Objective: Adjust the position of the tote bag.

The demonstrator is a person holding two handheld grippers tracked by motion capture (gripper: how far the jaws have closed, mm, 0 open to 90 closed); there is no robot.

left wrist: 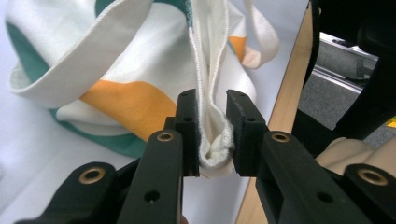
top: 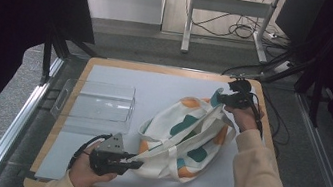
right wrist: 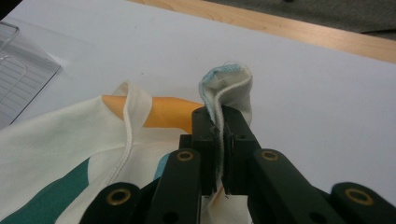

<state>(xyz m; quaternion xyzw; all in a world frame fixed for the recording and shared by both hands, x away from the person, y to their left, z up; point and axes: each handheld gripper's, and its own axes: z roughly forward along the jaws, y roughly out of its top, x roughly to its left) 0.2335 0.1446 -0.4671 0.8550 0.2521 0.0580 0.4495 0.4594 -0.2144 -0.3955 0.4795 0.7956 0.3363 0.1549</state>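
1. Holding the tote bag (top: 183,136) at two ends, you have it lying crumpled on the white mat (top: 165,86), right of the clear plastic tray (top: 97,103).
2. Your left gripper (top: 135,163), near the mat's front edge, has its jaws clamped on a bunched fold of the bag's cream fabric (left wrist: 215,140).
3. Your right gripper (top: 221,99), toward the far right of the mat, has its jaws pressed tight on a thin fold of the bag's edge (right wrist: 226,88), which loops up above them.
4. Between the grippers the bag's straps (top: 199,129) run loose across its orange and teal patches.
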